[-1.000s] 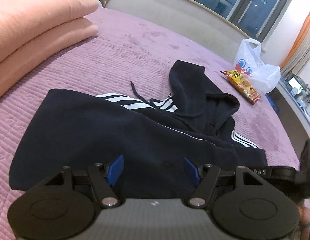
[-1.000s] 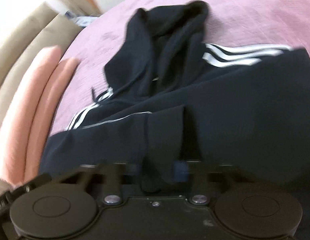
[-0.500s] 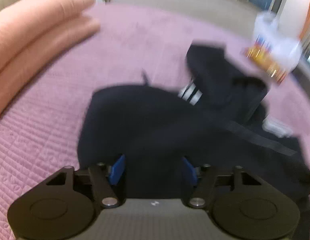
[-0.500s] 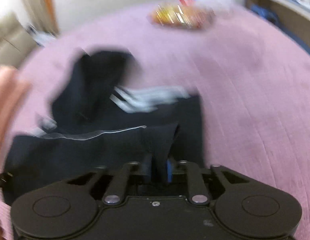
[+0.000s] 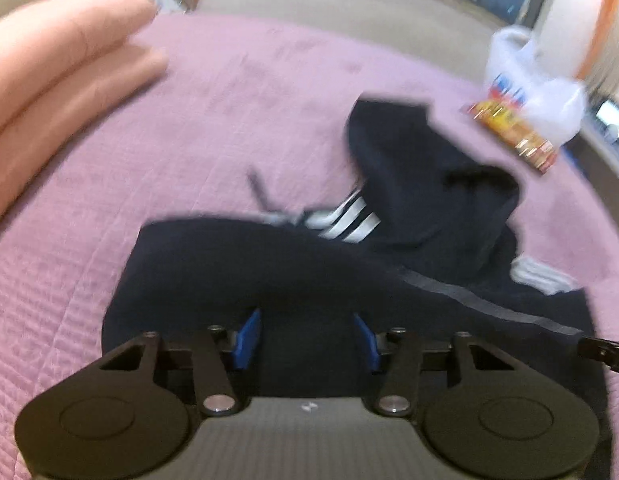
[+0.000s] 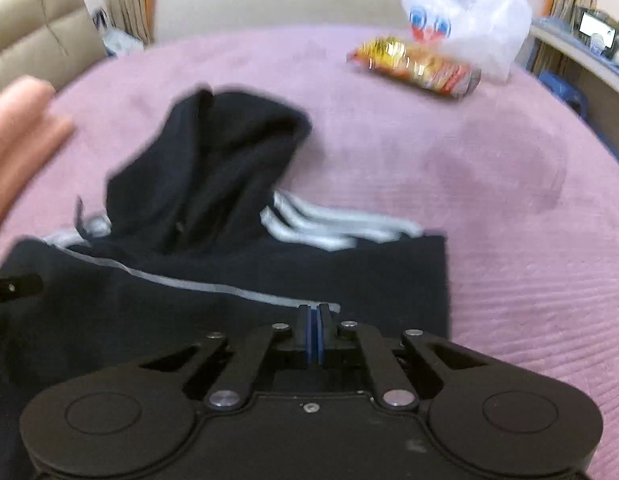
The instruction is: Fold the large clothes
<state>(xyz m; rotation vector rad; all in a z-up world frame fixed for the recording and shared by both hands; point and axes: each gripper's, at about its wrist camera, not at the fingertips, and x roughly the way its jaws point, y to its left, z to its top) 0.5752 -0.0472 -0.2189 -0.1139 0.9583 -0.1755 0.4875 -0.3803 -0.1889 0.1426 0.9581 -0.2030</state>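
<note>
Purple quilted bed (image 6: pixel 489 184) carries the dark hoodie (image 5: pixel 269 272); left tongs (image 5: pixel 305 340) spread and closing over it, right tongs (image 6: pixel 313 336) pressed together, empty.

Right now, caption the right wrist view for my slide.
Right gripper shut and empty above the part-folded navy hoodie on the purple bedspread.
</note>
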